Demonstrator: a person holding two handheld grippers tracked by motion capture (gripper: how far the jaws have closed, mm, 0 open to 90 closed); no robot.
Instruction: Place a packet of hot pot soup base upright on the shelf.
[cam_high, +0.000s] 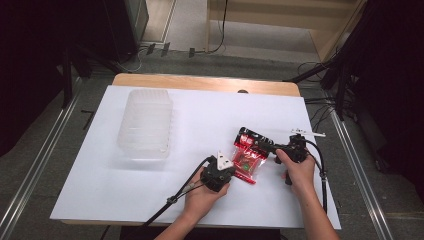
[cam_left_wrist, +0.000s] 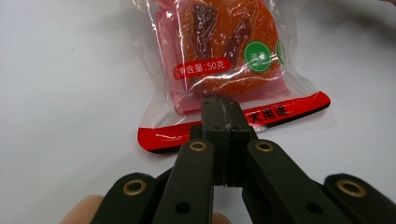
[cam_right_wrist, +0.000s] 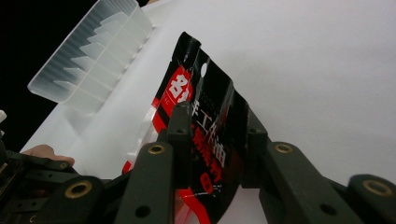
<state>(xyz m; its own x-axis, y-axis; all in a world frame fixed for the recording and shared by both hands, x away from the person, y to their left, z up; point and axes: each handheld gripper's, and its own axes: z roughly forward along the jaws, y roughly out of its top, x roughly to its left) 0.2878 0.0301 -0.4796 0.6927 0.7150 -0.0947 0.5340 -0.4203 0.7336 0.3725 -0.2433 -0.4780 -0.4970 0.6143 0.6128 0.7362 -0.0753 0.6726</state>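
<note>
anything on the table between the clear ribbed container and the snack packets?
Nothing: in the high view the white sheet is bare between the clear ribbed container and the snack packets.

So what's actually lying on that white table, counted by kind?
Snack packets: 2, a clear-and-red packet and a black-and-red packet
Clear plastic trays: 1
Hand-held grippers: 2, left gripper and right gripper
Total: 5
</note>
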